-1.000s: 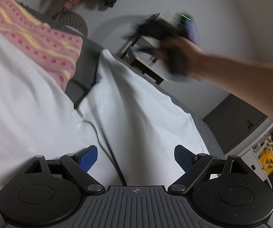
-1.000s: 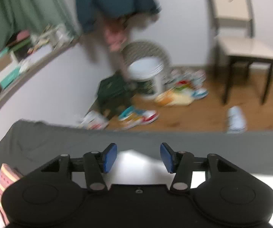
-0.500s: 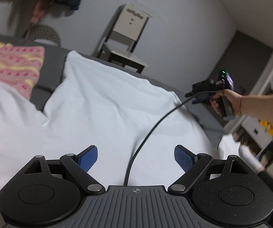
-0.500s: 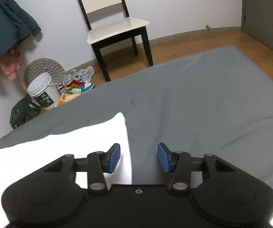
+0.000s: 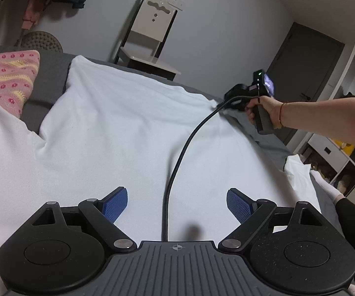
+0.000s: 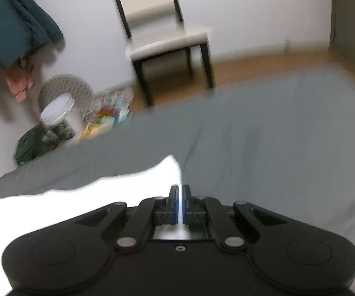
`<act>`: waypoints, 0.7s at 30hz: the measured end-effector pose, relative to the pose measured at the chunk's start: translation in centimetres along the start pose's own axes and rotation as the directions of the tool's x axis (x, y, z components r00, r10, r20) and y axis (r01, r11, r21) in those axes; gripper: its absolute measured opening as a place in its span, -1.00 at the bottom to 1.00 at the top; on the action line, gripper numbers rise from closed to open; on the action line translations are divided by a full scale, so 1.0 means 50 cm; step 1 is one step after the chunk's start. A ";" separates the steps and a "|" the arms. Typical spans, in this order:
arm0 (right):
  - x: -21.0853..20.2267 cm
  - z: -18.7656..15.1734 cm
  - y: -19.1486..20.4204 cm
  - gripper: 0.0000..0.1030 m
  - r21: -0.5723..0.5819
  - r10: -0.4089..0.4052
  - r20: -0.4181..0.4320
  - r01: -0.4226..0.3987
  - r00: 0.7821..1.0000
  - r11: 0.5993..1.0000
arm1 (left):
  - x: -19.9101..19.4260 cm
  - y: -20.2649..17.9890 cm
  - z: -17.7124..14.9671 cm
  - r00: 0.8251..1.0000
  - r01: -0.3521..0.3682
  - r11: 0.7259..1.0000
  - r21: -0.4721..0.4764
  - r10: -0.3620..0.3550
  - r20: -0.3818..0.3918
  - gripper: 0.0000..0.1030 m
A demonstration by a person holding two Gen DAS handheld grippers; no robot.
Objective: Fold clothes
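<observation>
A white garment [image 5: 118, 128] lies spread flat over the grey bed [image 5: 49, 74]. My left gripper [image 5: 177, 203] hovers open over its near part, with nothing between the blue pads [image 5: 115, 203]. In the left wrist view the right gripper [image 5: 239, 96], held in a hand, sits at the garment's far right corner. In the right wrist view my right gripper [image 6: 180, 202] is shut on the edge of the white garment [image 6: 78, 202], with a thin strip of cloth pinched between the blue pads [image 6: 175, 203]. A black cable [image 5: 180, 157] trails across the cloth.
A pink and yellow patterned cloth [image 5: 7, 74] lies on the bed at the left. Beyond the bed stands a white chair [image 5: 150, 42]. Shoes and a bucket [image 6: 56, 113] clutter the floor by the wall. More white cloth [image 5: 298, 172] sits at the right edge.
The right gripper has dropped onto the garment's far right corner and shut on its edge. The left gripper stays open and its view has shifted slightly.
</observation>
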State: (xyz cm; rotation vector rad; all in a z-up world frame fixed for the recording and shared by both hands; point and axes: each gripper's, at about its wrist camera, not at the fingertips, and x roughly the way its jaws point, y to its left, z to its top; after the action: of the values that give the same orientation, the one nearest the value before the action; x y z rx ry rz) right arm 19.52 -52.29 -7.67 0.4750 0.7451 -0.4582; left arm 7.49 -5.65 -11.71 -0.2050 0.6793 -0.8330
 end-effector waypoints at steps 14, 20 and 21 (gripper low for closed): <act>-0.447 -0.092 -0.316 0.45 0.190 0.096 0.139 -0.121 0.986 0.974 | -0.057 -0.015 0.023 0.996 0.000 0.996 -0.086 0.008 0.088 0.71; -0.524 -0.226 -0.554 0.08 0.444 -0.072 0.116 0.013 0.991 0.896 | -0.098 -0.055 0.024 0.985 -0.054 0.997 -0.054 0.062 0.161 0.71; -0.522 -0.236 -0.577 0.04 0.463 -0.087 0.118 0.023 0.989 0.886 | -0.101 -0.064 0.022 0.985 -0.059 0.997 -0.040 0.065 0.162 0.71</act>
State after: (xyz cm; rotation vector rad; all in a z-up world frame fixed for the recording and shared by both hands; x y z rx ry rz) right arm -19.47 -62.96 -3.28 0.8616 0.5142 -0.7211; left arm 3.82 -4.13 -7.11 -0.2795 0.5445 -0.7360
